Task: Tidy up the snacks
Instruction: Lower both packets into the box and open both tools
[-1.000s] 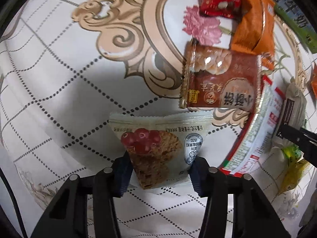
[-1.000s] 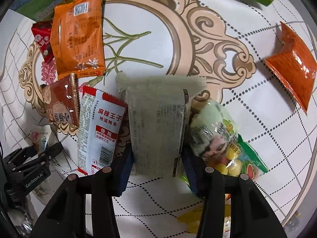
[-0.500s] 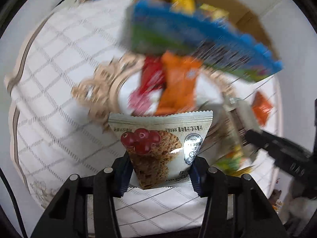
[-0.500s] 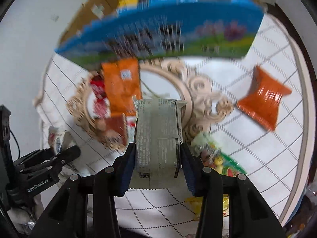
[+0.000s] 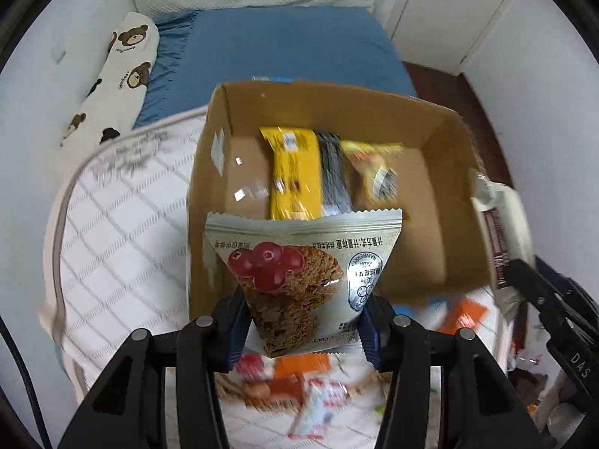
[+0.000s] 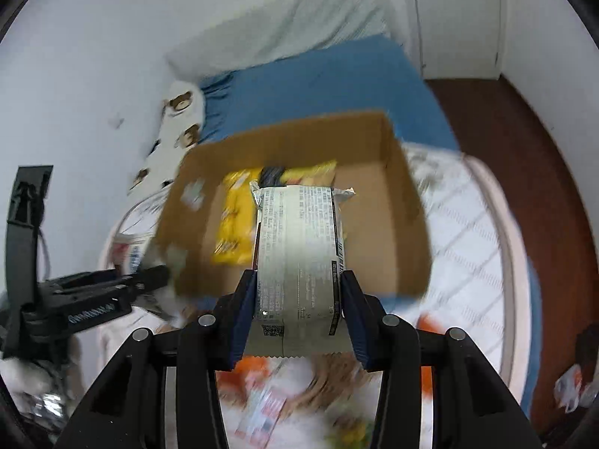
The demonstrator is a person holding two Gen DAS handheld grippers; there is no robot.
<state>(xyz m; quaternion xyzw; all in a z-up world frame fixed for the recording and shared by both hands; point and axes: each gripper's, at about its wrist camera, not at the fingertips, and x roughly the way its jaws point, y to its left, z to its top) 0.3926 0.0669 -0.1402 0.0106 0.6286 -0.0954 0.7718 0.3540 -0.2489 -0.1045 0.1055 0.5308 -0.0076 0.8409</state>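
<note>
Left gripper (image 5: 304,321): clamped on a cranberry oat packet (image 5: 299,277), held up in front of the cardboard box (image 5: 441,202); the packet's lower end is hidden between the fingers.
Box contents: a yellow packet (image 5: 294,176), a dark one and another yellow one, all blurred, labels unreadable.
Right gripper (image 6: 297,316): closed on a grey packet (image 6: 297,250), printed back facing the camera, its front unseen, over the box's near wall.
Below: loose snacks on the quilted mat (image 5: 123,224), probably orange and red packs, smeared by motion.
</note>
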